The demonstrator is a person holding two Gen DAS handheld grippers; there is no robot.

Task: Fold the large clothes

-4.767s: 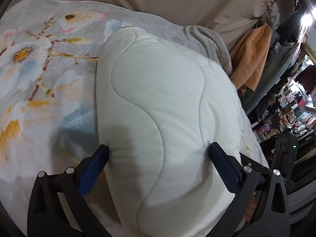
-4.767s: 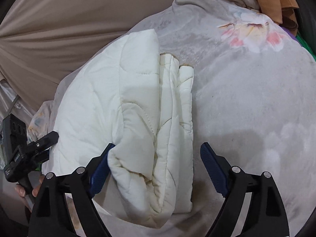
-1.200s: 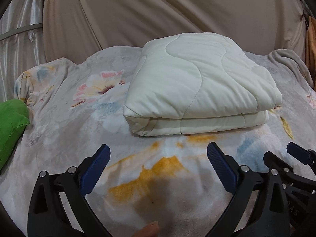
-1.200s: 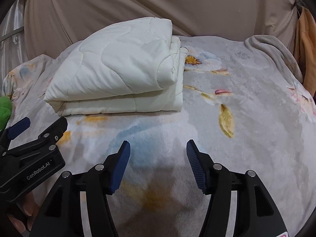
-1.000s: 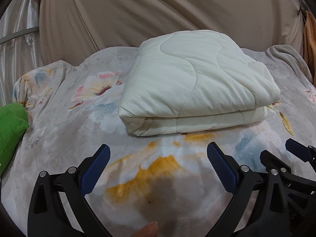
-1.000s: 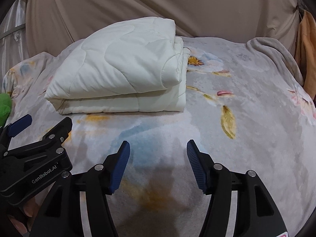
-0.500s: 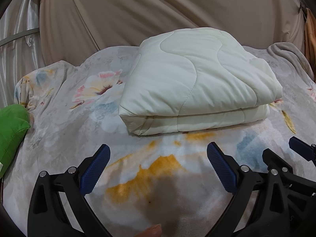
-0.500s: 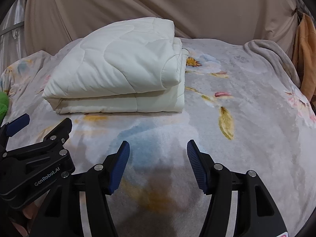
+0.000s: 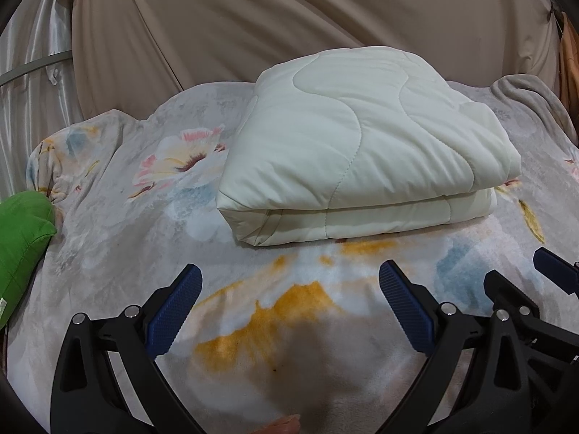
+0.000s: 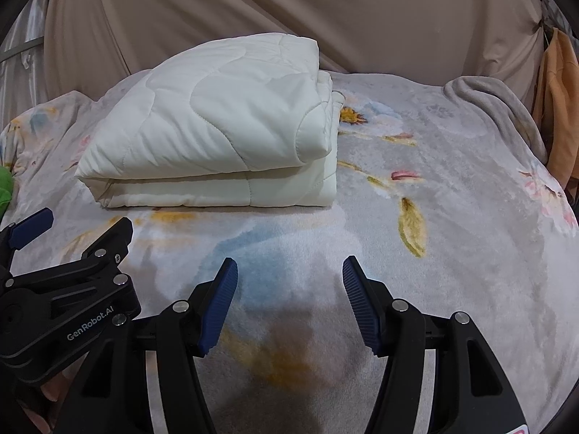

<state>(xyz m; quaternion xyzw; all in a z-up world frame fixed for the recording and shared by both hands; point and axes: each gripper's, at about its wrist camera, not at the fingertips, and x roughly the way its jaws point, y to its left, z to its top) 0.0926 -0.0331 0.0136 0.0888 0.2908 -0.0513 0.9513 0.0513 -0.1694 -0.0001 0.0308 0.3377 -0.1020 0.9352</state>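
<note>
A cream quilted blanket (image 9: 362, 152) lies folded in a thick stack on the floral bedspread (image 9: 144, 224), toward the back. It also shows in the right wrist view (image 10: 217, 133). My left gripper (image 9: 289, 307) is open and empty, held low over the bedspread in front of the stack. My right gripper (image 10: 289, 296) is open and empty, also in front of the stack and to its right. Neither touches the blanket. The right gripper shows at the right edge of the left wrist view (image 9: 524, 311), and the left gripper at the left of the right wrist view (image 10: 65, 289).
A green cushion (image 9: 18, 238) lies at the bed's left edge. A beige curtain (image 9: 289, 18) hangs behind the bed. A grey throw (image 10: 499, 108) is bunched at the back right, with orange cloth (image 10: 557, 108) hanging beside it.
Both grippers have let go of the folded blanket and pulled back toward the front of the bed since 4.8 s ago. Over the last second, only slight drift.
</note>
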